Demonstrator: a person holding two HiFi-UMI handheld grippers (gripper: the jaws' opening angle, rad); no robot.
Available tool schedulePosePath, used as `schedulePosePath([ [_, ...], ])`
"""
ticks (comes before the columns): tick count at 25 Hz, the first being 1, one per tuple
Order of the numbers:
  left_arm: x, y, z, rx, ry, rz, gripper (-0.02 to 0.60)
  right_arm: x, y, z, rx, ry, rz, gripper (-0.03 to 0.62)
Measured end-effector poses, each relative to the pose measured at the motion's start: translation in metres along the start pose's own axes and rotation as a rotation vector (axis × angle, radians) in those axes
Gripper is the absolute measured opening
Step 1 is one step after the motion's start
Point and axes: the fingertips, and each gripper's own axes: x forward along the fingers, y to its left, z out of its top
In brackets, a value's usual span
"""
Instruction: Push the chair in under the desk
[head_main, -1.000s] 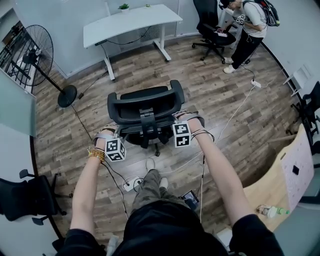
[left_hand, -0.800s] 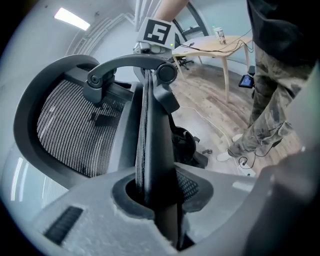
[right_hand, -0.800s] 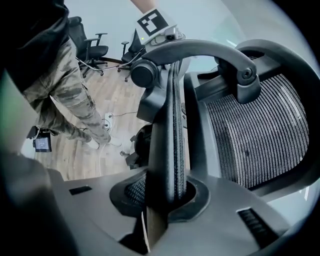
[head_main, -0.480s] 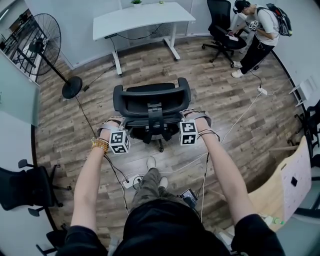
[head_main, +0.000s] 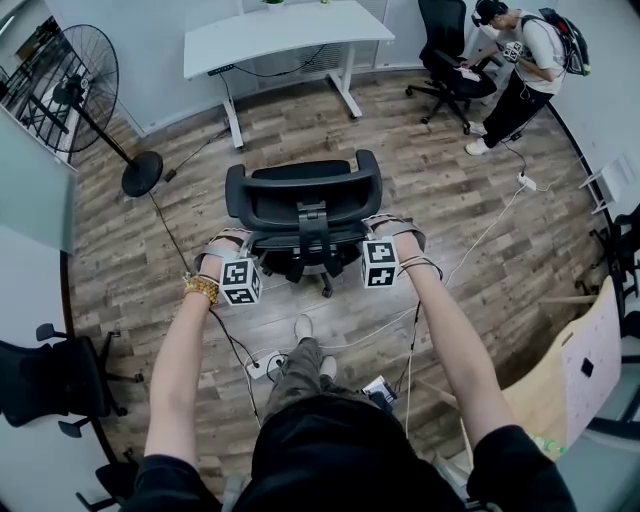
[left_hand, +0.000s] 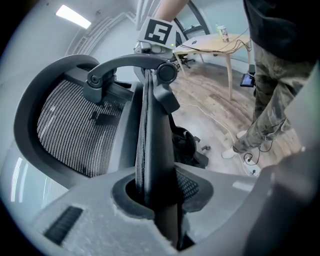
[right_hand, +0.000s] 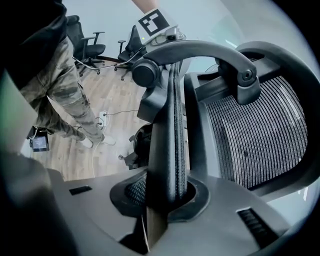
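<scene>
– Grip on the left hand-held gripper (head_main: 238, 240)?
– Narrowed onto the left side rim of the chair (head_main: 303, 195) back, mesh edge pinched between the jaws. Plain to see along the jaws.
– And on the right hand-held gripper (head_main: 374, 228)?
– Same on the opposite rim: closed to a narrow gap, clamped on the frame edge, nothing else between.
– Whereabouts of the chair, then?
– Out on the wood floor (head_main: 450, 200), backrest toward the person, seat facing the white tabletop (head_main: 290, 35). Well apart from it, bare boards between. Not yet under.
– Step in hand?
– Probably the push itself, midway at best. Both arms stretched forward, both rims held, most of the way left to cover.
– Needed next?
– Even pressure from both sides, so as to roll straight rather than swivel. Aim for the gap between the two tabletop legs, roughly dead ahead in the head view. Keep both clamps firm, with no letting go before the seat slides beneath.
– Anything in the way?
– Dark cable (head_main: 195, 155) trailing on the floor by the left leg, toward the standing fan (head_main: 75, 95). Worth steering clear of. Second person (head_main: 520, 65) far off to the right, out of the path.
</scene>
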Motion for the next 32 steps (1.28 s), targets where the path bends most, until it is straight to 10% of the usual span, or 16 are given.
schedulePosePath([
  [32, 0.062, 0.097, -0.049, 0.016, -0.017, 0.033, 0.092, 0.060, -0.109, -0.017, 0.015, 0.015, 0.018, 0.064],
])
